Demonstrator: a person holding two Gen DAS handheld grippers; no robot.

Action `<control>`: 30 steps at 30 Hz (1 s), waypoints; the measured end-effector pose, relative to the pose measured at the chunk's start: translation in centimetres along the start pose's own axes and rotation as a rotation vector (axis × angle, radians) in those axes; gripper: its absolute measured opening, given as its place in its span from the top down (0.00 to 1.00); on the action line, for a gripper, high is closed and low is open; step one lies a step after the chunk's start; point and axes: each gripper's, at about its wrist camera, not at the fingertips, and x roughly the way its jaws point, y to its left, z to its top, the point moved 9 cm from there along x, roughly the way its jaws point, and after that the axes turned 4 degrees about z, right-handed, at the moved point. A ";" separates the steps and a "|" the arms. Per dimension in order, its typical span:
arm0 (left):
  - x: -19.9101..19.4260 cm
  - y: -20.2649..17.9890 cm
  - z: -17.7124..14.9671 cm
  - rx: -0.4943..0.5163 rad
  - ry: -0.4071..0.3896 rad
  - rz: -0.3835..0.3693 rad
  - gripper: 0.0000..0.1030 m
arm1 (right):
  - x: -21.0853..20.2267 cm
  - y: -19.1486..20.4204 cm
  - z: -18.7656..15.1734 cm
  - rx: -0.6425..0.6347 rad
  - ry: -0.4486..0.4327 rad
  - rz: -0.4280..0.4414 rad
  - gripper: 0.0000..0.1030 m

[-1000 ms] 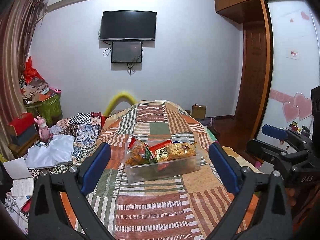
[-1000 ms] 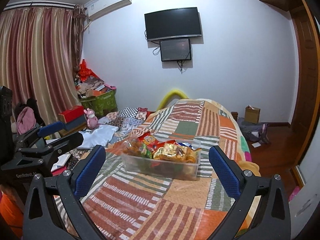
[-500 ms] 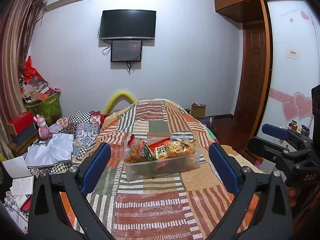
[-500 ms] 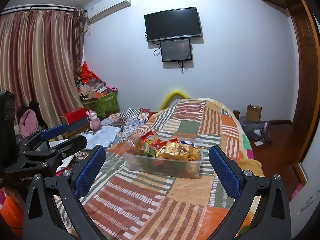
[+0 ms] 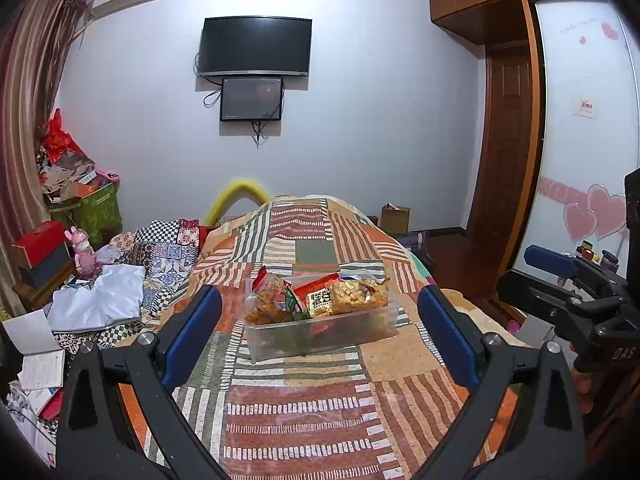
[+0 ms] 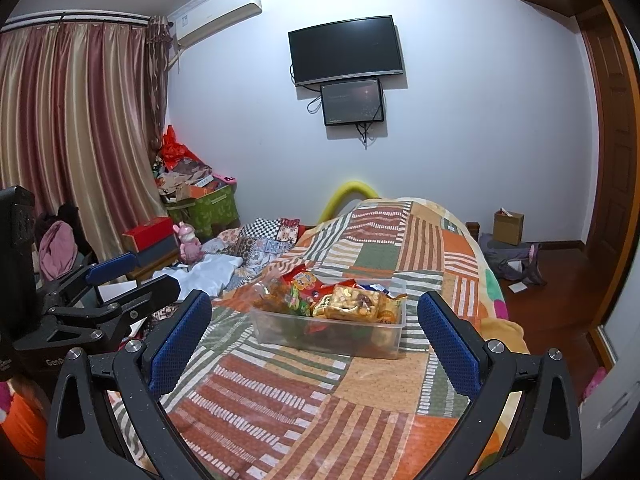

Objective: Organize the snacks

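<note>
Clear plastic bin: sits on the patchwork bedspread near the middle of the bed, filled past its rim with snack packets
Snack packets, left wrist view: red-topped bag of orange crisps at the left end; red packet with a white label in the middle; clear bag of pale puffed pieces at the right end
Left gripper: blue-padded jaws spread wide, empty, held above the bedspread short of the bin, which shows between the pads
Right gripper: jaws likewise wide apart, empty, facing the same bin from the other side
Surroundings: wall-mounted television with a smaller screen under it; striped curtain; pink rabbit figure beside the bed; wooden door
</note>
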 end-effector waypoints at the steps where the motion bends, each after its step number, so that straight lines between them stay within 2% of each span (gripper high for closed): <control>1: 0.1 0.0 0.0 0.001 0.001 0.000 0.04 | 0.0 0.0 0.0 0.000 0.000 0.000 0.00; 30: 0.2 0.0 0.0 -0.007 -0.005 -0.021 0.04 | 0.6 -0.5 -0.2 0.010 0.012 -0.010 0.00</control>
